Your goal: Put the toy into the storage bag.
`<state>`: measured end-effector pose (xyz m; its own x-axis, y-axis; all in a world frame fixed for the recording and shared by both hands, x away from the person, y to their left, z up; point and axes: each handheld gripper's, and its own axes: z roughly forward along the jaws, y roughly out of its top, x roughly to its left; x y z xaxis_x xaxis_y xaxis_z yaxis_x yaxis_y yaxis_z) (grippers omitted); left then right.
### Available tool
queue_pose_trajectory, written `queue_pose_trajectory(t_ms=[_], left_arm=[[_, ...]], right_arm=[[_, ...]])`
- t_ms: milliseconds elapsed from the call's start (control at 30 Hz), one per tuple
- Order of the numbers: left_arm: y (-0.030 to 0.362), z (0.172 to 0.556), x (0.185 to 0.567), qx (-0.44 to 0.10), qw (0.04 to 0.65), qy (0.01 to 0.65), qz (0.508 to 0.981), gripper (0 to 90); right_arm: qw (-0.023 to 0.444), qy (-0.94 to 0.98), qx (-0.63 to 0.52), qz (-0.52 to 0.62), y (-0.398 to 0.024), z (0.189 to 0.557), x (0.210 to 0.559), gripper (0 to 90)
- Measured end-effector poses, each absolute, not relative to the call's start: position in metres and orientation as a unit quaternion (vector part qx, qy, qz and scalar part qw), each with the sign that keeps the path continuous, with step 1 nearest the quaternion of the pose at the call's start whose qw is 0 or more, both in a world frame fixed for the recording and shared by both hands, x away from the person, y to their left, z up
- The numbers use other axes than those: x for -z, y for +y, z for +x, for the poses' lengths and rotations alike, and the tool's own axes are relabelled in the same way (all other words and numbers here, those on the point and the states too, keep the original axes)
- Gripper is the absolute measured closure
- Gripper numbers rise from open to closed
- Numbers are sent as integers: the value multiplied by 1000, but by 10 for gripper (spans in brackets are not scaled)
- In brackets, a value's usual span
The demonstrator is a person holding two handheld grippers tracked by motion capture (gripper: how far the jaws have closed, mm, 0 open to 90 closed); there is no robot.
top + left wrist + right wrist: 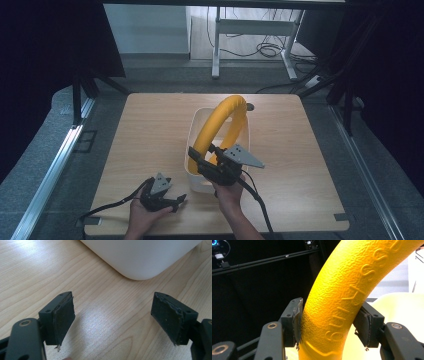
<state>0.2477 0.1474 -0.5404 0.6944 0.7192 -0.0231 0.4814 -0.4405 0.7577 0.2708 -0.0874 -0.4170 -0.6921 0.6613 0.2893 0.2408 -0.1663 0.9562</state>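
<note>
Wooden worktop (150, 130): right tongs (329, 322) pinch the upright yellow ring (220, 125) over the white tub (192, 172); left tongs (112, 317) rest spread beside it.

Ring (220, 125) upright in bin (192, 131)

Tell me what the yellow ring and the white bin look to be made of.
Yellow ring: probably foam or soft rubber, matte; its skin is pebbled, with raised lettering moulded in.
White bin: likely plastic, smooth with a faint sheen; seamless walls and rounded corners suggest moulding.
</note>
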Motion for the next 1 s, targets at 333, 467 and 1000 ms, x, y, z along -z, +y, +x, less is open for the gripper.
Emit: queue_pose_trajectory(t_ms=[333,467,1000], left_arm=[[148,248,540,-155,389,360,834,192],[148,248,539,-157,389,359,834,192],[148,248,539,-158,388,360,834,191]], right_arm=[[140,642,-667,351,-94,272,415,356],[131,661,-659,333,-109,270,412,323],[149,673,-649,322,-178,268,415,340]])
